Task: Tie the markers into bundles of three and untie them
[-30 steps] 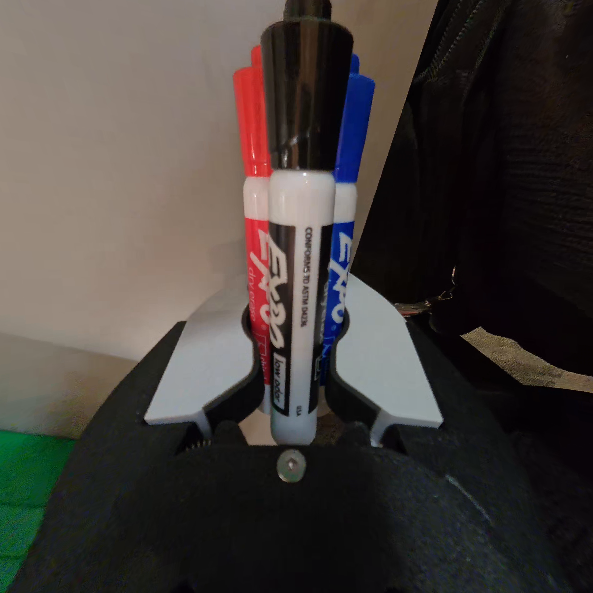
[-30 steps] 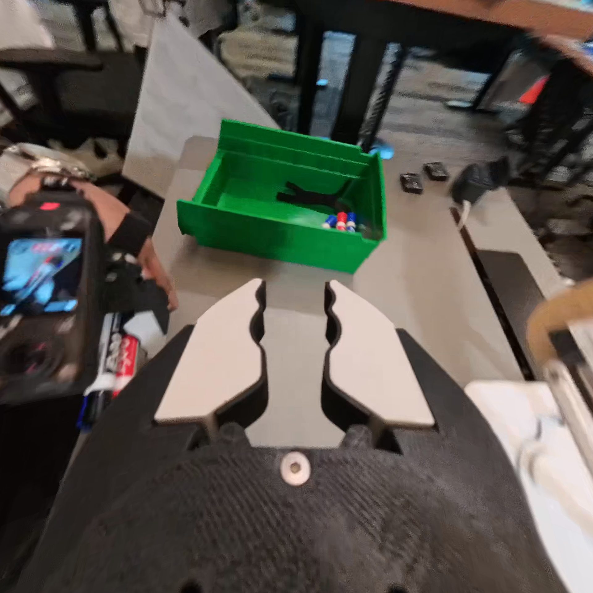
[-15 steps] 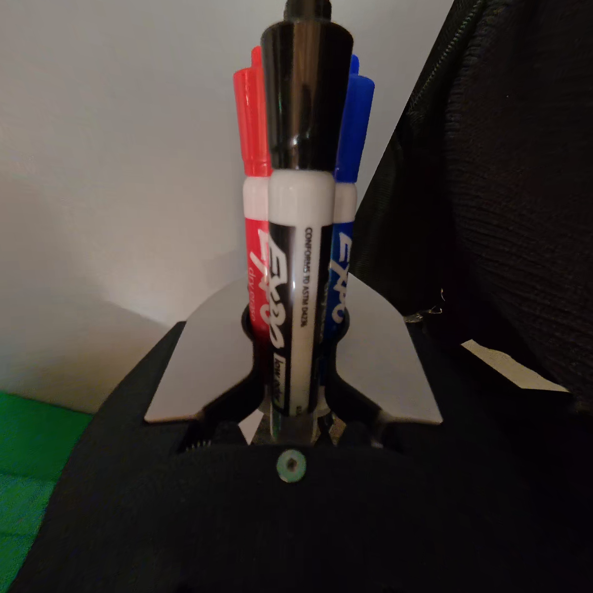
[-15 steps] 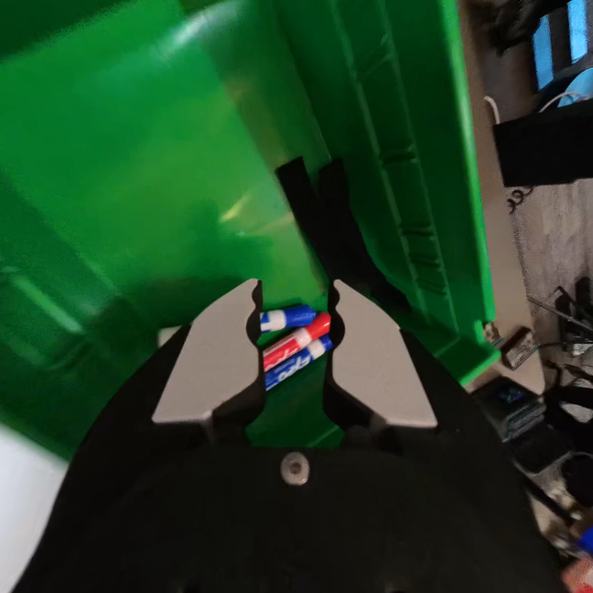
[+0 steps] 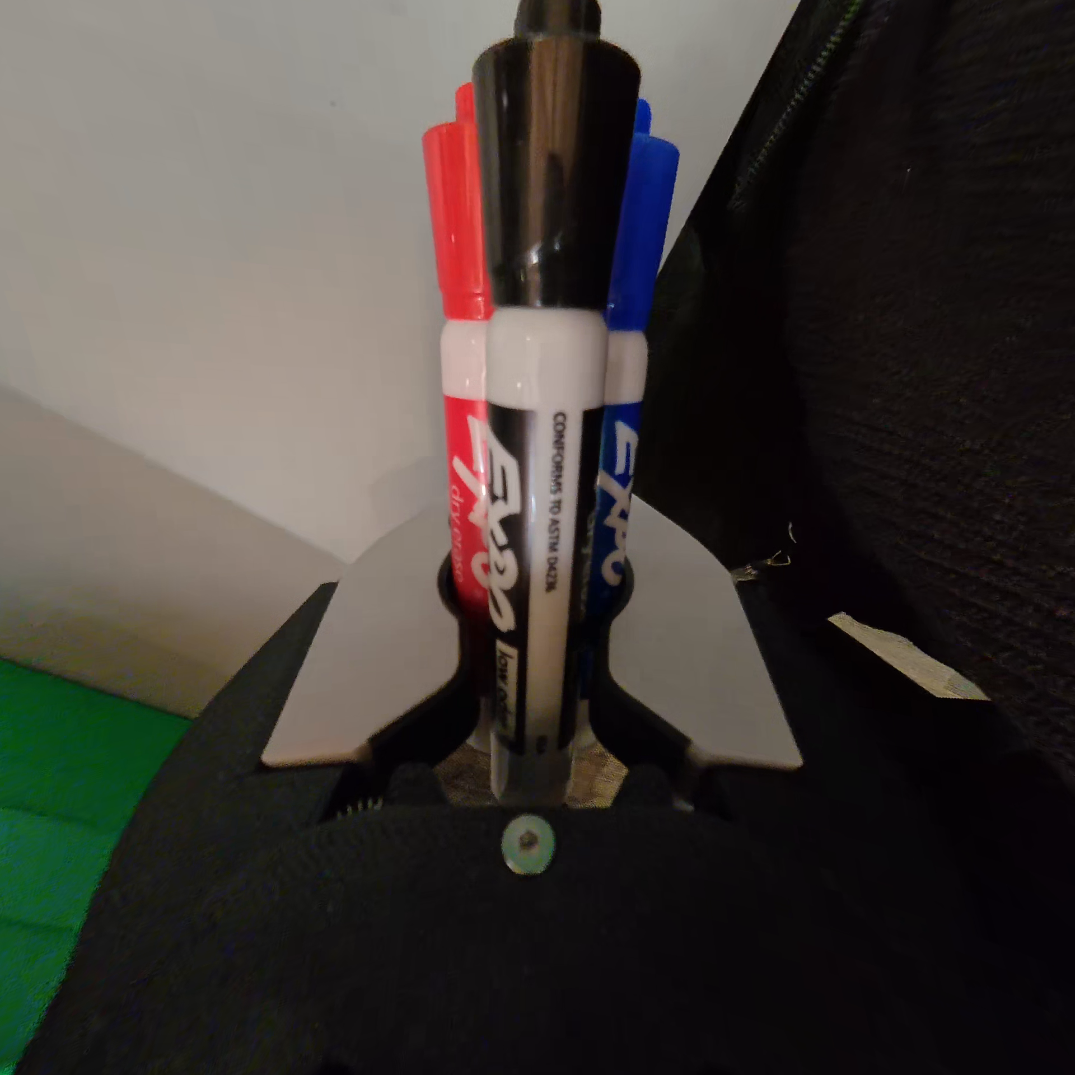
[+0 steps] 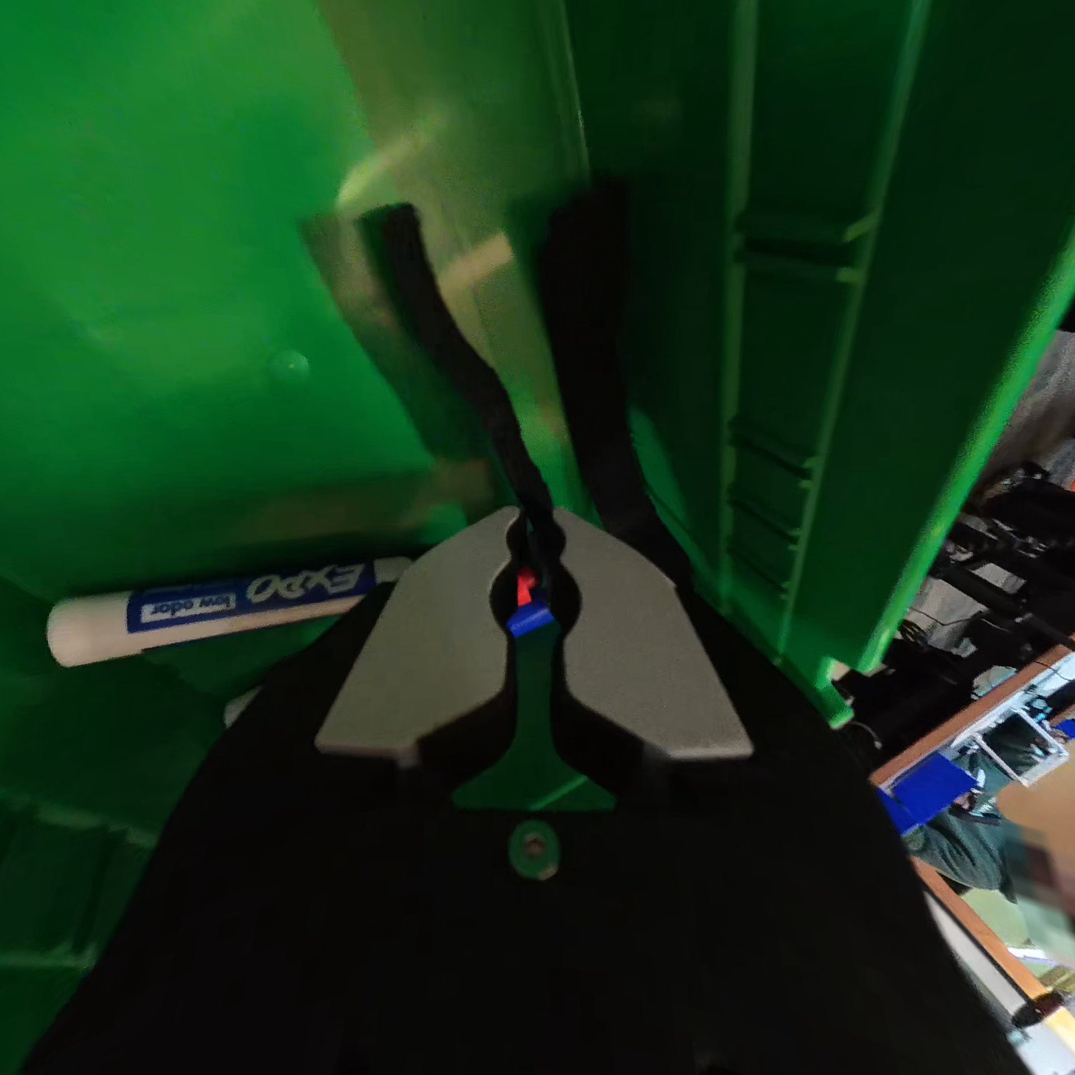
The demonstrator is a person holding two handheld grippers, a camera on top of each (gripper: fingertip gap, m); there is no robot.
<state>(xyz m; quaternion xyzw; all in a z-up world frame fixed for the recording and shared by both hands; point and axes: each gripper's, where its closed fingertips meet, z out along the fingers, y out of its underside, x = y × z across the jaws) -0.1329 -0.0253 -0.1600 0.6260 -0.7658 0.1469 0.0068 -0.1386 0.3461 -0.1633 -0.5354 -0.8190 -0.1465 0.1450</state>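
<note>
My left gripper [image 5: 535, 558] is shut on three markers held side by side, pointing away from the camera: a red marker [image 5: 459, 349], a black marker [image 5: 547, 291] in front, and a blue marker [image 5: 631, 349]. No tie shows around them. My right gripper [image 6: 538, 523] is down inside the green bin [image 6: 174, 232]. Its jaws are nearly closed on one strand of a black tie strap [image 6: 442, 349] that runs up from the fingertips. A second strand [image 6: 593, 349] lies to the right. A blue marker [image 6: 203, 605] lies on the bin floor to the left. Red and blue caps [image 6: 528, 599] show in the gap between the fingers.
The bin's ribbed wall [image 6: 814, 349] stands close on the right of my right gripper. In the left wrist view a person's black jacket [image 5: 901, 407] fills the right side, a pale wall [image 5: 203, 232] is behind, and a green surface [image 5: 58, 814] lies at the lower left.
My right gripper has moved from above the table down into the green bin and closed on the black strap. My left gripper keeps hold of the three markers and has barely moved.
</note>
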